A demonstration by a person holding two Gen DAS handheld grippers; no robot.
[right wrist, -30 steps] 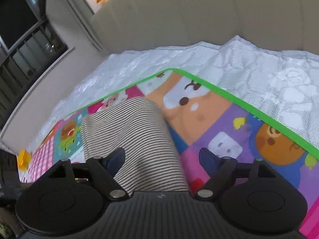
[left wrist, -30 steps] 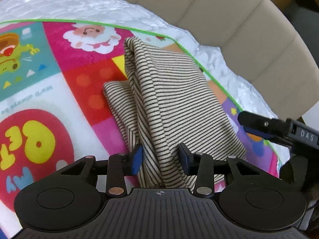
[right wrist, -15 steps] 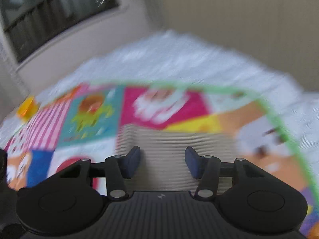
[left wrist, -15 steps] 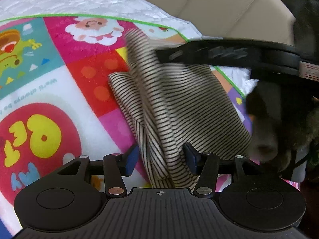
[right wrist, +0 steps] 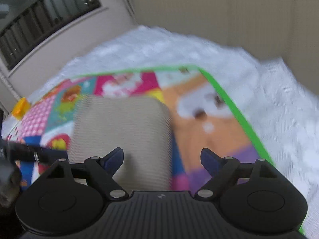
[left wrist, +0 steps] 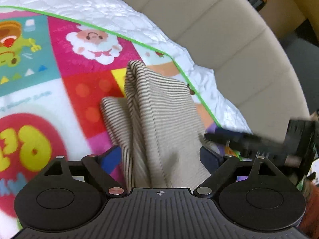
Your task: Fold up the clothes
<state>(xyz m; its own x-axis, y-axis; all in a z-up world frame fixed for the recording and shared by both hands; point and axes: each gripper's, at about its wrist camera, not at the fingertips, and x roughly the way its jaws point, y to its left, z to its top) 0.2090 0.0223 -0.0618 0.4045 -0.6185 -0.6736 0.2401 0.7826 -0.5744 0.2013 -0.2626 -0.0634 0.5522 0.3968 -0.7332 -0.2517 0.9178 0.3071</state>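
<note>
Left tongs (left wrist: 160, 156) opening, jaws spread wide, striped cloth (left wrist: 159, 107) bunched between them, blue pads seemingly clear of it. Right tongs (right wrist: 161, 159) opening too, released, nothing gripped; left pad (right wrist: 113, 158) over the cloth's near edge, right pad over the mat (right wrist: 209, 131). Cloth folded, lying on the bright cartoon mat near its green-edged corner, one ridge standing up along the fold. Beneath the mat, a white quilt (left wrist: 111, 4); behind that, a beige headboard (left wrist: 229, 39). Blurred right tongs at the left view's right edge.
</note>
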